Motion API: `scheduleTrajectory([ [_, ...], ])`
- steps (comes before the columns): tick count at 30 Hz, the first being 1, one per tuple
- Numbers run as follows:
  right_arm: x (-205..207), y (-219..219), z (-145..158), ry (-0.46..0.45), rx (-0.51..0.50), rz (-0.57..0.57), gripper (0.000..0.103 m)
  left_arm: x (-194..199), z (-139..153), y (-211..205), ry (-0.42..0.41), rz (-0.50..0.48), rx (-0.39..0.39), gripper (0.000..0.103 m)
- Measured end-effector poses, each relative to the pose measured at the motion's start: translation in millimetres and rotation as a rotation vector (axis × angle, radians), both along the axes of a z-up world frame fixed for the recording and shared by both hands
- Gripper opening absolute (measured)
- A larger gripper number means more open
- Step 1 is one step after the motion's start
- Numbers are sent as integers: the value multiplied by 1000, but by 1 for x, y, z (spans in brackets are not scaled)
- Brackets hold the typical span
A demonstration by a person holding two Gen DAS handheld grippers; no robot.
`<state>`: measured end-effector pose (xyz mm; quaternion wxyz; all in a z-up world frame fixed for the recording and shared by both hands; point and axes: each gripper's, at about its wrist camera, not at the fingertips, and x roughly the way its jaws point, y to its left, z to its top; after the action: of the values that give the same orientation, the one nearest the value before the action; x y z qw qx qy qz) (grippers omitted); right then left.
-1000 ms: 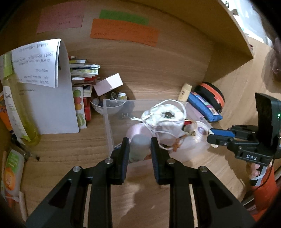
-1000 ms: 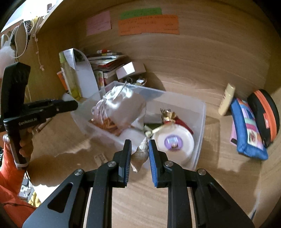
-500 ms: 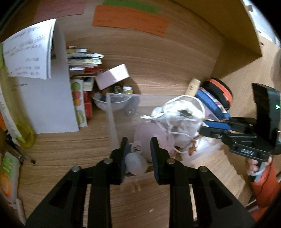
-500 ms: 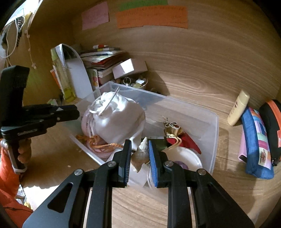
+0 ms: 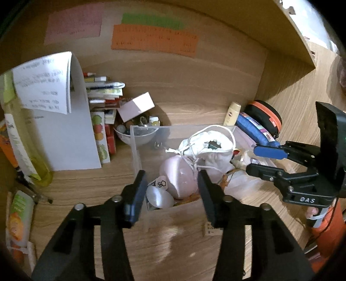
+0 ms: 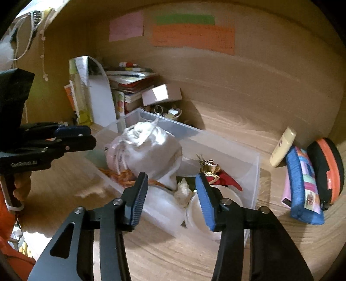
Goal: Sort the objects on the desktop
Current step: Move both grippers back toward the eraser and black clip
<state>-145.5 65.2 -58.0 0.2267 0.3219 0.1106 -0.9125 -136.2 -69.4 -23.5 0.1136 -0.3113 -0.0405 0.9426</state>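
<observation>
Both grippers have let go since a moment ago: the left gripper (image 5: 172,190) had its fingers pinched on a small translucent bottle (image 5: 159,197) and now stands spread wide with the bottle lying in the near corner of the clear plastic bin (image 5: 135,151), while the right gripper (image 6: 172,195), which had been clamped on a pale seashell (image 6: 183,191), now gapes open with the shell resting inside the bin between its fingers, touching neither. Just behind the bottle, in the left wrist view, a pink rounded object (image 5: 178,178) sits against it, and a white drawstring pouch (image 5: 210,147) is heaped over that. From the right side, the pouch fills the middle of the bin, some orange cord (image 6: 123,176) shows beneath it, a round white container (image 6: 216,207) lies under the right finger, and a red item (image 6: 228,180) sits just beyond the shell. Past the bin, to the right, a cream tube (image 6: 283,147) leans by a blue pencil case (image 6: 302,183) and a black and orange case (image 6: 326,168). Farther back, a small bowl of trinkets (image 5: 138,131) is just behind the bin, next to stacked books (image 5: 103,95) and a white box (image 5: 137,107). On the back wall hang pink (image 5: 73,27), green (image 5: 151,20) and orange notes (image 5: 154,41).
</observation>
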Motion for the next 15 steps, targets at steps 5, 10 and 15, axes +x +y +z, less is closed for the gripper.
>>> scheduleTrajectory([
  [5,20,-4,4,-8,2,22,64,17,9,5,40,9,-31,70],
  [10,43,-9,4,-22,5,60,77,32,16,8,65,21,-58,85],
  [15,65,-18,-7,-56,18,104,78,45,17,6,69,52,-66,92],
])
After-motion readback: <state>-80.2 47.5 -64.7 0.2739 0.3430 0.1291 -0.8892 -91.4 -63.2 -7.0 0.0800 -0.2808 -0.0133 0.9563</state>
